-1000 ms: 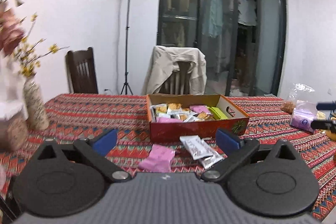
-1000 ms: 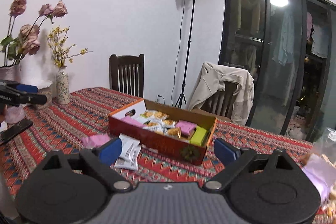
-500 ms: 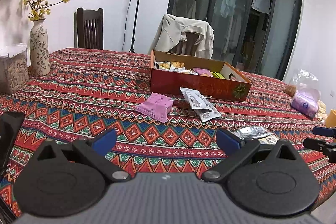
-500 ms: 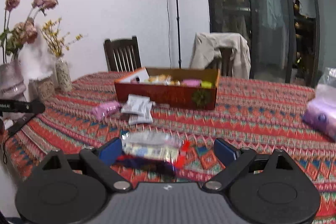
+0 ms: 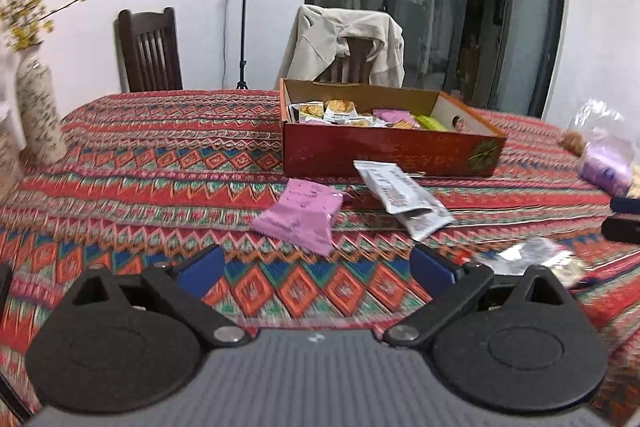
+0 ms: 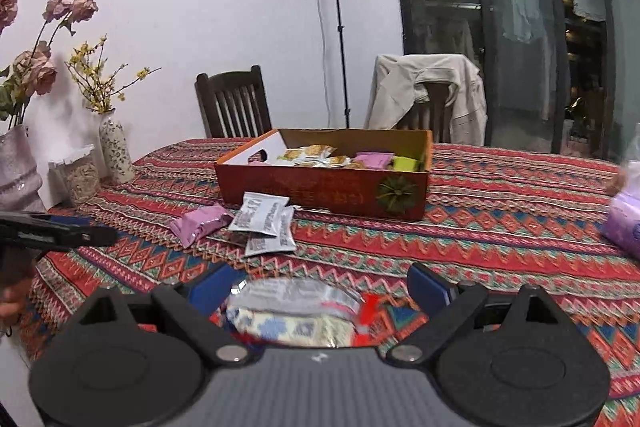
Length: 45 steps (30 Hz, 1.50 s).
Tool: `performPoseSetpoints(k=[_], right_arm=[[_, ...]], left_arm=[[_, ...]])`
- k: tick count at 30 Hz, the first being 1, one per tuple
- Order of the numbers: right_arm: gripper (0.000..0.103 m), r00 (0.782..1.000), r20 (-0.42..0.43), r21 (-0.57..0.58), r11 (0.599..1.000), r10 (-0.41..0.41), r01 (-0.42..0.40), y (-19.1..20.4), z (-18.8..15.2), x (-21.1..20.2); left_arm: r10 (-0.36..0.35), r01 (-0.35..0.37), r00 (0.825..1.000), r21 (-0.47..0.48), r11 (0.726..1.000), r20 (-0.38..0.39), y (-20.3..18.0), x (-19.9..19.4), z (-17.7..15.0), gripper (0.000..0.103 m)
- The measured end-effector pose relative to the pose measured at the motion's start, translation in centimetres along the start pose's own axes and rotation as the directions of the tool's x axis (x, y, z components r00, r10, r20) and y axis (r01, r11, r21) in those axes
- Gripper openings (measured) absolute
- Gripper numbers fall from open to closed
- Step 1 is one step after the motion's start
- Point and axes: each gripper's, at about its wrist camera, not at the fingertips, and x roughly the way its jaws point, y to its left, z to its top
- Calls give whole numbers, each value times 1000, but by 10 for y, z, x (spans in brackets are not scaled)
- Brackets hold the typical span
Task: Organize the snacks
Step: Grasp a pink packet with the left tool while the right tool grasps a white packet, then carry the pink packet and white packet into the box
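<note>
My right gripper (image 6: 320,289) dropped closer over silver packet (image 6: 296,307), jaws apart, unclamped. Left gripper (image 5: 316,267) jaws apart too. Packet light, crinkly, slippery; pinch mid-body.

Bench cloth (image 5: 160,163) — red ground, zigzag and diamond bands in orange, green, blue and cream. Snack box (image 6: 324,193): red-orange outside with faint gold lettering and a green-gold rosette, brown card inside. Loose packet (image 5: 302,215) pink-purple; sachets (image 5: 394,189) white-silver with dark print. Wrapper (image 6: 294,311) under the right gripper (image 6: 320,289) — silvery, with blue-cream pattern and a red edge. Gripper pads (image 5: 198,271) blue on black bodies. Vase (image 6: 116,151) cream, speckled with a leaf pattern.
</note>
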Motion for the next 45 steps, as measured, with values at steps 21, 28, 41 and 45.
performPoseSetpoints(k=[21, 28, 41, 45], right_arm=[[78, 974, -209, -137, 984, 87, -118, 66, 68, 207], [51, 962, -268, -173, 980, 45, -94, 81, 63, 248], [45, 991, -129, -120, 992, 16, -32, 57, 73, 165], [45, 997, -69, -104, 995, -18, 11, 40, 67, 108]], left_arm=[[-114, 119, 988, 43, 992, -106, 34, 126, 38, 61], [-76, 74, 992, -29, 997, -105, 53, 125, 39, 61], [-99, 100, 995, -52, 994, 25, 31, 31, 38, 61], [-118, 121, 991, -65, 990, 61, 10, -8, 24, 61]])
